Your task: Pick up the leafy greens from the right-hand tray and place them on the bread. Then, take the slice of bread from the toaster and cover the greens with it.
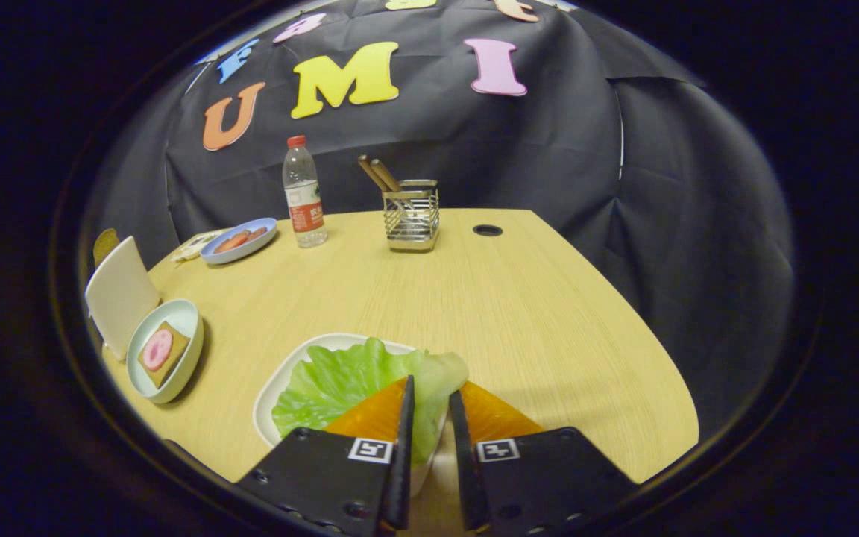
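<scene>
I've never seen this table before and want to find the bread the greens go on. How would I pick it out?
Start at the wooden table and look past the gripper, whose fingers stand close together over the lettuce, to the pale round dish beside the white toaster. The bread lies in that dish. It alone is a brown square topped by a pink round slice.

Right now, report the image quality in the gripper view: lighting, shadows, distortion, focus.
Gripper view: even, fairly dim light; the lettuce leaf and the gripper, whose fingers sit narrowly apart over it, are sharp. Fisheye distortion bends the table edge into a curve. The bowl with bread casts a soft shadow. The water bottle and utensil holder look slightly softer.
</scene>
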`<state>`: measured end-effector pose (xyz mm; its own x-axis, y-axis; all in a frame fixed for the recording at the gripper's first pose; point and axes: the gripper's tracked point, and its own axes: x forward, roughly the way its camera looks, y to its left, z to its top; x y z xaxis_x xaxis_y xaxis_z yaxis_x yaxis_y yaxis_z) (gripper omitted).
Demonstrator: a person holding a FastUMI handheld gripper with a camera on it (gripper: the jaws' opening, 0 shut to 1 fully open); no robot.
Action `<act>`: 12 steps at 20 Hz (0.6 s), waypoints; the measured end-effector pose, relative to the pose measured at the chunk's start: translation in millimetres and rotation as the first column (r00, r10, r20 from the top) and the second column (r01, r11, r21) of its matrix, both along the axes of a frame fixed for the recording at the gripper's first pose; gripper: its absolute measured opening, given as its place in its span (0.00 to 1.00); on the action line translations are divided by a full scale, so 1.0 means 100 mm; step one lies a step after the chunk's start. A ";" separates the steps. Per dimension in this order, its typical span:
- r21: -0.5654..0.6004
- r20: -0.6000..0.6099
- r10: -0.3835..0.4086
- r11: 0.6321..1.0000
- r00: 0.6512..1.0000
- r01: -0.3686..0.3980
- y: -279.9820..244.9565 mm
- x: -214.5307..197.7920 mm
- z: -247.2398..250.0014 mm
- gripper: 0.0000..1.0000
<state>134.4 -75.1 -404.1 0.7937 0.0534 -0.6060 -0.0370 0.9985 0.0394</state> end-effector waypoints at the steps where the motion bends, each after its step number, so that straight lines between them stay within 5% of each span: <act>1: -0.009 0.003 0.006 1.000 1.000 -0.006 0.00 0.00 0.01 0.17; 4: 0.010 0.004 0.041 0.999 0.999 -0.041 0.04 0.00 0.06 0.00; 12: 0.089 0.087 0.104 0.990 0.991 -0.112 0.23 -0.03 0.81 0.00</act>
